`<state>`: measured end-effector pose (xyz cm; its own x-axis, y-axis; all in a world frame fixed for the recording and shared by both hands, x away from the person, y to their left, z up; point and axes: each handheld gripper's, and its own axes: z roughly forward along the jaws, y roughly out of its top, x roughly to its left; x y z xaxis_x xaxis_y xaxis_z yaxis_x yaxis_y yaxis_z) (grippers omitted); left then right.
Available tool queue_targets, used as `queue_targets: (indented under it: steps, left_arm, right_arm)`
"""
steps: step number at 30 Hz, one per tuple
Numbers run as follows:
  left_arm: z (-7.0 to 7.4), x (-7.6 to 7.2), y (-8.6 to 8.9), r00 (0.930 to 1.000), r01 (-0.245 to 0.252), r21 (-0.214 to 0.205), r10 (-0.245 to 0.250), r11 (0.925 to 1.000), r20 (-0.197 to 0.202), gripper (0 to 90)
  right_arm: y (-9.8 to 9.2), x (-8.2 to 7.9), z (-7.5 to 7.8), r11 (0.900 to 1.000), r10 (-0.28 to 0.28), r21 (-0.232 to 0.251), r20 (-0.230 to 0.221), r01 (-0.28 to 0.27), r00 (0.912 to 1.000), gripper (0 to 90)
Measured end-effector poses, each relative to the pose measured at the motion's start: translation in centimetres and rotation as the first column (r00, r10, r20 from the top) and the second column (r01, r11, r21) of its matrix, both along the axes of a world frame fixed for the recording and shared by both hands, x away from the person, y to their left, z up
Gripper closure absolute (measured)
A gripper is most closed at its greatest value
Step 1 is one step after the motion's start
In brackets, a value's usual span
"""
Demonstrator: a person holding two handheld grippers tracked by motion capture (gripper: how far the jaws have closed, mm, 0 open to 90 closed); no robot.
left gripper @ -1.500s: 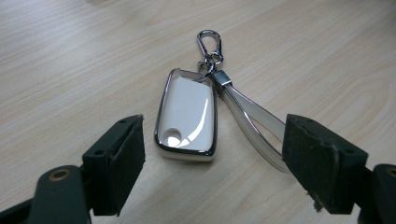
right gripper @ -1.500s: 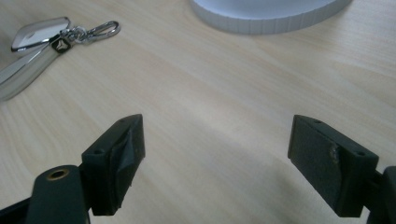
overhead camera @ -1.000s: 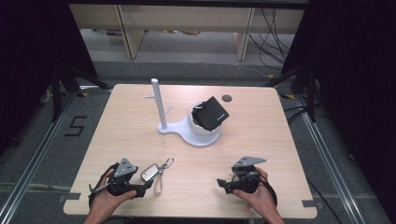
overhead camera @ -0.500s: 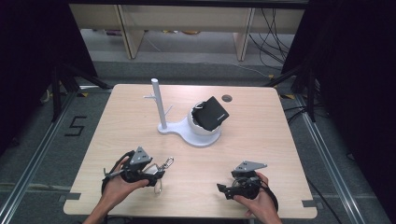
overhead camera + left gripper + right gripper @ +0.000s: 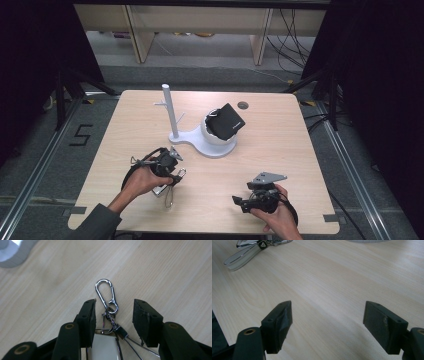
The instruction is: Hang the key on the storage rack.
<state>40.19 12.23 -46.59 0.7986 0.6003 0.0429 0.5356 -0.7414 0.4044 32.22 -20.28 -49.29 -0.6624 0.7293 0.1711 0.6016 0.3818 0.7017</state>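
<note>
A key ring [image 5: 112,315] with a silver snap hook [image 5: 105,291], a white tag [image 5: 105,348] and a wire loop lies on the wooden table. In the high view the key ring [image 5: 170,189] is at the front left. My left gripper [image 5: 113,311] is tipped down over it and open, one jaw on each side of the ring, not closed on it. From above, the left gripper [image 5: 172,167] covers part of the ring. My right gripper [image 5: 239,202] stands open near the front right edge, nothing between its jaws [image 5: 328,315]. The key ring [image 5: 249,252] lies far off.
A white stand [image 5: 210,146] with an upright post [image 5: 167,107] and short pegs sits mid-table. A black wallet-like case [image 5: 226,121] rests tilted on its round base. A small cable hole [image 5: 243,105] is at the back. The table's front edge is close to both hands.
My left gripper has moved right and away from the front edge, onto the key ring, and tipped down over it. The right gripper has shifted slightly toward the front edge.
</note>
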Motion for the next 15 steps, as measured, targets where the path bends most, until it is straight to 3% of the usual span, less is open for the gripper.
queue_targets:
  steps: [10, 15]
  left_arm:
    - [-1.2, 1.6, -1.3, 0.9953, -0.022, 0.078, 0.029, 0.9967, -0.092, 57.9]
    - [-1.2, 1.9, -1.5, 0.9937, -0.020, 0.110, 0.032, 0.9937, -0.108, 60.4]
  right_arm:
    - [0.0, 0.0, 0.0, 1.0000, 0.001, 0.007, -0.004, -0.001, 1.0000, 25.0]
    - [0.1, -0.1, 0.0, 1.0000, 0.008, 0.004, -0.019, -0.008, 0.9998, 25.0]
